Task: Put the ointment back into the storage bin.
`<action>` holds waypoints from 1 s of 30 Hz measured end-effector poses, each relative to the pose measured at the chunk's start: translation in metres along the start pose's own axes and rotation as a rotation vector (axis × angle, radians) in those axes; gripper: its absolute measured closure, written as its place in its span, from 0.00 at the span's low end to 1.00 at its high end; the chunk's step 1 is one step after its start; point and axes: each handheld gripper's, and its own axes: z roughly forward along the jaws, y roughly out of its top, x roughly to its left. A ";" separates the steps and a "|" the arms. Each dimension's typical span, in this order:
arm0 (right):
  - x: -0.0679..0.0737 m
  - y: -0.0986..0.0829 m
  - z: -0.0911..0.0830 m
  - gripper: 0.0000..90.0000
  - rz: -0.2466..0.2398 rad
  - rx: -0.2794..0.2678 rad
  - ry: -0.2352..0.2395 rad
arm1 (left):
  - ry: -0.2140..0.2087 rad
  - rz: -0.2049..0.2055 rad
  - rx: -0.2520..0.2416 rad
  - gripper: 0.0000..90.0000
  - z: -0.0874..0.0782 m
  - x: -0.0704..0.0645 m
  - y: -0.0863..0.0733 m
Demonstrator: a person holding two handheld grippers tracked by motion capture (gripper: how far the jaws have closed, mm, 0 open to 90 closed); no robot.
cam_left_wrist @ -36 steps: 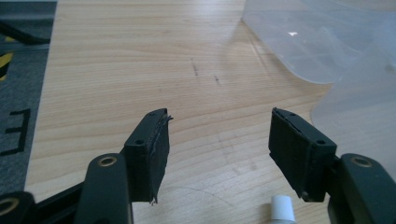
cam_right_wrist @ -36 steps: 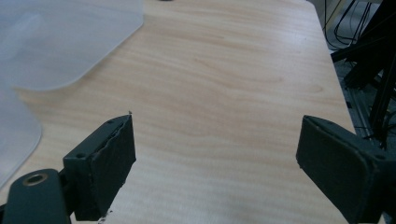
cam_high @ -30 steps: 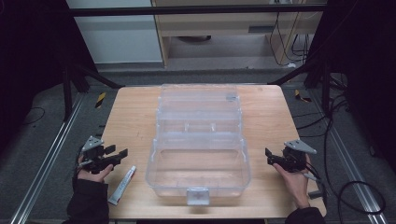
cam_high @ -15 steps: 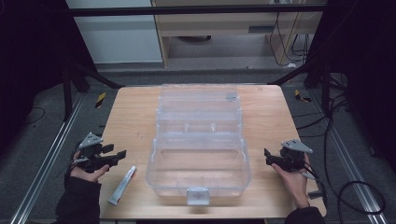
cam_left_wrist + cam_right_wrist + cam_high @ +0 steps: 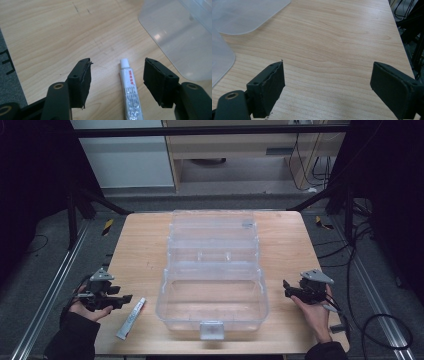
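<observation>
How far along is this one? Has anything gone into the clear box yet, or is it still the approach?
Early stage. Done: the clear plastic storage box sits open, nothing visible inside. In hand: nothing; the left gripper is open, lined up over the small white tube with red print lying on the wooden table. The right gripper is open over bare wood. Left: probably grasping the tube and placing it.

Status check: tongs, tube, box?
Left tongs open, lined up over the white tube, not gripping. Right tongs open, empty, over bare table. Clear box open mid-table; nothing between tongs and tube.
</observation>
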 end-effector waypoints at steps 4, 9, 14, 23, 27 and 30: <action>0.001 0.000 0.001 0.14 -0.008 0.011 0.003 | -0.010 0.033 0.061 0.46 0.002 -0.007 -0.001; 0.001 -0.001 0.001 0.14 -0.013 0.021 0.011 | -0.024 0.054 0.113 0.49 0.005 -0.012 -0.001; 0.001 -0.001 0.002 0.15 -0.021 0.029 0.018 | -0.034 0.059 0.158 0.51 0.009 -0.015 0.000; 0.002 -0.001 0.003 0.16 -0.028 0.039 0.026 | -0.065 0.061 0.223 0.54 0.021 -0.014 -0.001; 0.002 -0.002 0.004 0.17 -0.031 0.050 0.030 | -0.071 0.057 0.243 0.56 0.028 -0.014 -0.004; 0.002 -0.002 0.005 0.17 -0.033 0.054 0.033 | -0.076 0.062 0.245 0.58 0.031 -0.014 -0.004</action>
